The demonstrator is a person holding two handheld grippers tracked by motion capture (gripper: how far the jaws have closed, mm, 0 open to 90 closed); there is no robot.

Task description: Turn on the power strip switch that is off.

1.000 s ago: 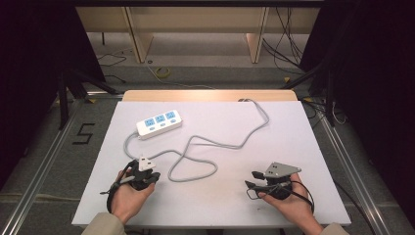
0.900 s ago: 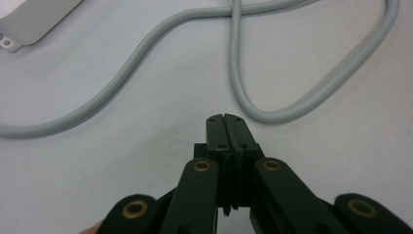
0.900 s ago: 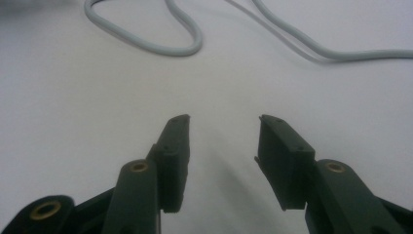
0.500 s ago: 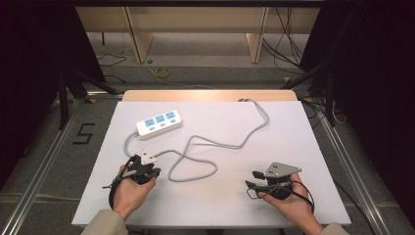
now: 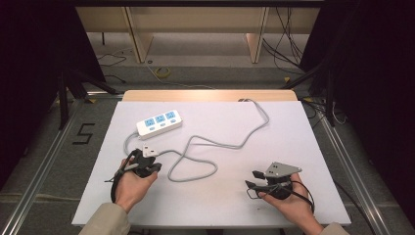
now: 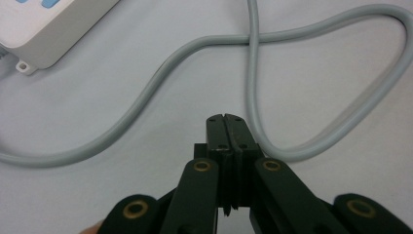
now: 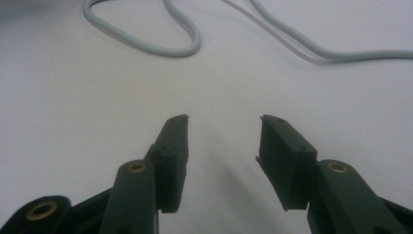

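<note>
A white power strip (image 5: 159, 122) with blue sockets lies on the white table (image 5: 293, 147) toward its far left. Its grey cable (image 5: 215, 143) snakes and loops across the middle, ending in a white plug (image 5: 149, 149) just beyond the left tongs (image 6: 227, 119), whose jaws are pressed together on nothing. The right tongs (image 7: 224, 127) gape apart, empty, over bare table. Dark curtains, a grey floor and wooden legs surround the table.

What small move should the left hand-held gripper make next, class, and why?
Probably open its jaws first. The left hand-held gripper is shut on nothing just short of the white three-pin plug, so it cannot take the plug for the white power strip with blue sockets while closed.
</note>
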